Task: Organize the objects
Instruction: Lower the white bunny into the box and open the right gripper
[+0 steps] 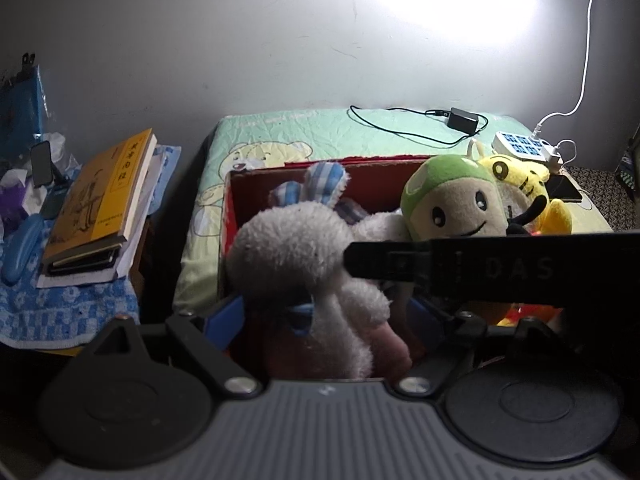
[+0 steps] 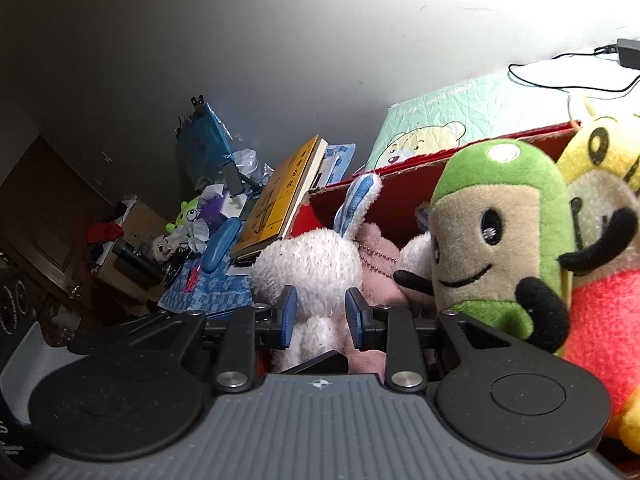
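A red cardboard box on the bed holds plush toys. A white rabbit plush with blue checked ears fills its left half, over a pink plush. A green-capped plush and a yellow plush stand at the right. My left gripper is open, its blue pads on either side of the rabbit's body. My right gripper is also open around the rabbit's lower part, next to the green plush. The right gripper's black body crosses the left wrist view.
A stack of books lies on a blue towel on the cluttered side table at the left. A black adapter with cable and a white power strip lie on the green bed cover behind the box. The wall is close behind.
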{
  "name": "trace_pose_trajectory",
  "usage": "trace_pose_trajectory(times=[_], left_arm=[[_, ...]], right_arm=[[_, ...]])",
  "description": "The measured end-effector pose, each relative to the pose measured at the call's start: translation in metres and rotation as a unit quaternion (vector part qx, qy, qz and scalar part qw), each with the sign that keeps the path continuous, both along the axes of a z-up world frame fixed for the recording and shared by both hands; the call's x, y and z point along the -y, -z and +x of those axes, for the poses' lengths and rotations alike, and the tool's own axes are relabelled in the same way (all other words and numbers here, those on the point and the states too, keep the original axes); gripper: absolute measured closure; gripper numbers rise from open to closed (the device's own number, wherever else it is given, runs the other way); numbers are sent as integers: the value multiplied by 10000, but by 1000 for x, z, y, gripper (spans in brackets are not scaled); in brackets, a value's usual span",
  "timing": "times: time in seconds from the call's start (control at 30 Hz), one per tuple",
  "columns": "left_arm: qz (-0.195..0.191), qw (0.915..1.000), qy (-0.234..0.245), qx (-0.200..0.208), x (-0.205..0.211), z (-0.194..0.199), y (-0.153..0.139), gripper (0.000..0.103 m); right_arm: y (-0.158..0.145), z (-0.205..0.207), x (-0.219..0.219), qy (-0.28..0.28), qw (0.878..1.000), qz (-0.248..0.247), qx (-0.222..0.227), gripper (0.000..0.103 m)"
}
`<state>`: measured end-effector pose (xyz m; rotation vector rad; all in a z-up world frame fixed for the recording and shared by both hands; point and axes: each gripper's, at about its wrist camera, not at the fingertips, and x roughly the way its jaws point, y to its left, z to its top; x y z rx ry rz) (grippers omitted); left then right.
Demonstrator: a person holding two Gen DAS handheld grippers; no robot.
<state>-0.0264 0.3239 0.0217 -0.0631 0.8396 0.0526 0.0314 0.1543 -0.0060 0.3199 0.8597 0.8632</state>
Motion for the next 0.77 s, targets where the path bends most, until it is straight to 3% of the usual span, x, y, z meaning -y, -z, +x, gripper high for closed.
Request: trace_pose_trajectory(times=[0.13,0.3,0.5,0.77], left_arm=[[147,9997,-148,-160,8,4,-3,11],[302,9989,-273,-248,26,3,-11,8],[723,9958,-451,-324,61,-2,-18,8],[810,9954,-376,-341,124,-9,-25,7]], right_arm=[[-16,-11,22,489,9970,-370,465,74],[-29,-26,45,1031,9844,-934,1075,71],[-35,-31,76,1238,9789,-1080,1218,70],[-41,-41,123,1394,9755,-1192,1213,67]])
